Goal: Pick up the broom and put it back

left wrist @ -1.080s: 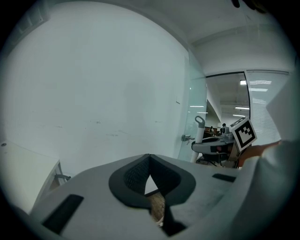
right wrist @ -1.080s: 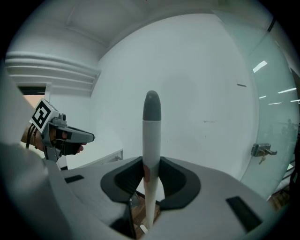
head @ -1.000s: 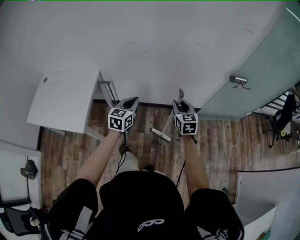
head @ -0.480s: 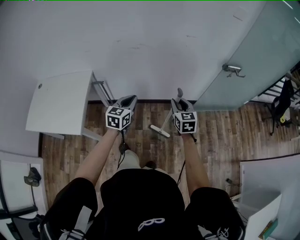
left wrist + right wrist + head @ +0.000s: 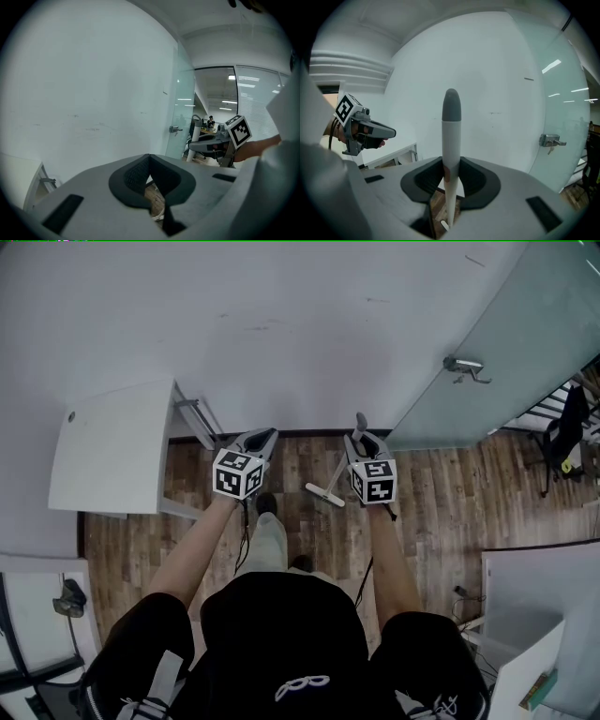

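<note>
Both grippers have edged closer to the wall (image 5: 281,334). Right gripper (image 5: 362,439) is clamped on the broom (image 5: 326,495) handle, with the head hanging at its 7 o'clock. Left gripper (image 5: 262,439) has its jaws together and empty. Risk: the dangling head clips the wall and twists the handle in the pads.

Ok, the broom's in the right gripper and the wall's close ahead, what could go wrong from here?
1. Only the right gripper clamps the broom, near the handle's top; the brush end hanging over the floor could swing or slide through.
2. The handle's grey tip stands above the gripper, near the wall, and could knock it.
3. The left gripper is shut and empty, so it cannot quickly steady the broom.
</note>
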### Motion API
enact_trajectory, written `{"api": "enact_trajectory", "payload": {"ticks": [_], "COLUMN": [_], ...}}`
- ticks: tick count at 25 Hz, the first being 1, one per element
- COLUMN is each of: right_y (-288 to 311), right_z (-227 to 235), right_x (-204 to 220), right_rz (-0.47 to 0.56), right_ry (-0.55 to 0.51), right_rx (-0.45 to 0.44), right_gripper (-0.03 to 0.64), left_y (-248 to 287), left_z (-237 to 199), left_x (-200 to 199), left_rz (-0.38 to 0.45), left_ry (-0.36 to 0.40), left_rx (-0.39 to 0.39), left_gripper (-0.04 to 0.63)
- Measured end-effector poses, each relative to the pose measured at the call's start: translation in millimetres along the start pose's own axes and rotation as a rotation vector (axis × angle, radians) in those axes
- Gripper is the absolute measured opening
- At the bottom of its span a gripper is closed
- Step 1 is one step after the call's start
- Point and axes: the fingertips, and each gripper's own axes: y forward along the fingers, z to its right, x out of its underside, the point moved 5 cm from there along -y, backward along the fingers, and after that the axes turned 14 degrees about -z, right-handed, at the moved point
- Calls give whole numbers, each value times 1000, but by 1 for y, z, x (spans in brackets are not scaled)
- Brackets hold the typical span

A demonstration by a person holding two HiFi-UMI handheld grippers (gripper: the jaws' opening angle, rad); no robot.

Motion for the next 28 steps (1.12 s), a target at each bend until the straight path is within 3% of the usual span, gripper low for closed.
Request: {"api": "enact_trajectory", "payload": {"ticks": [17,28], "right_y": [60,112], "right_z": [54,69], "right_x": [8,9], "right_rz": [-105,-168], "right_ry": [46,55], "right_rx": [58,56], "right_gripper": [115,115], "left_y": [93,141], "left_z": [-34,-64], "left_x": [-41,-47], "left_rz": [-39,-81], "left_ry": [9,3], "left_rx": [124,151], "left_gripper": [17,17]}}
